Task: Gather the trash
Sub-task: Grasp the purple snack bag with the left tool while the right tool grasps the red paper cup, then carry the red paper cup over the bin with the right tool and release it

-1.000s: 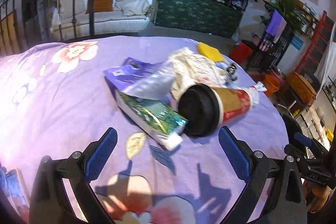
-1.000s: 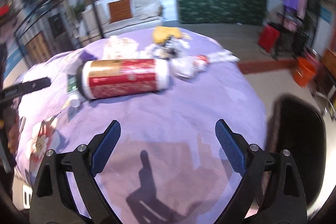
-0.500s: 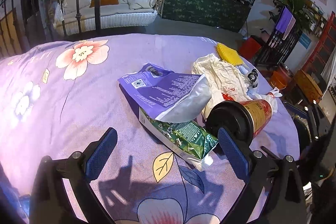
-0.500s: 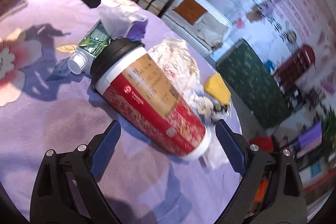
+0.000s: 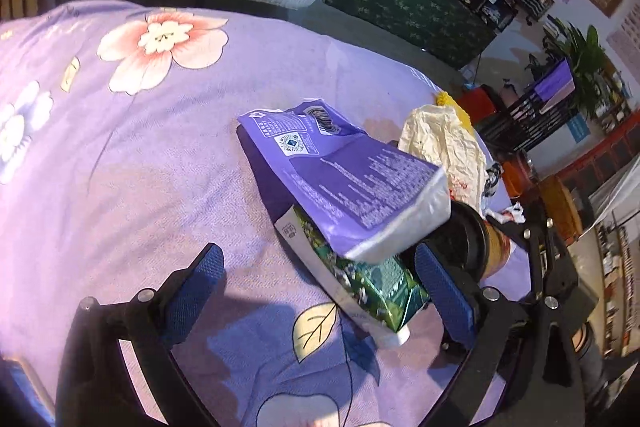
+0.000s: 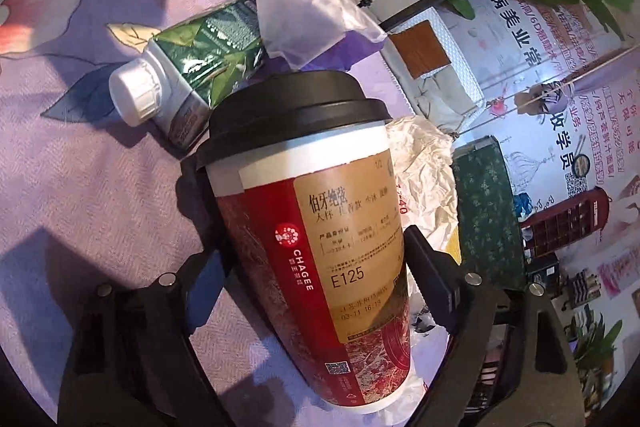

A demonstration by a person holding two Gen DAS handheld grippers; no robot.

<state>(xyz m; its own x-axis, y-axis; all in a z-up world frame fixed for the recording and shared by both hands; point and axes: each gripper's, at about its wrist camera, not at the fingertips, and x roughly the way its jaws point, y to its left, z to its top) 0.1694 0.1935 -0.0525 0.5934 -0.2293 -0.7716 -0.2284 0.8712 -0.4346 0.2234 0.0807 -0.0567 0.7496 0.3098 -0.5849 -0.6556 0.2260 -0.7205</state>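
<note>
A red paper cup (image 6: 320, 219) with a black lid lies on its side on the purple flowered cloth. My right gripper (image 6: 316, 275) straddles the cup, one finger on each side, still open wide. A green carton (image 6: 200, 55) with a white cap lies beside the lid, under a purple snack bag (image 5: 344, 175). Crumpled cream paper (image 5: 448, 143) lies behind them. My left gripper (image 5: 320, 287) is open, with the carton's cap end (image 5: 372, 287) between its fingers; the cup's lid (image 5: 460, 247) sits just past its right finger.
The purple cloth (image 5: 140, 167) spreads wide to the left. A yellow sponge (image 5: 452, 105) lies behind the paper near the far edge. The right gripper's black frame (image 5: 548, 267) stands close on the left gripper's right. Beyond the edge are floor, shelves and a sofa.
My right gripper has moved in over the cup, which now fills the gap between its fingers. My left gripper has moved closer to the carton and bag.
</note>
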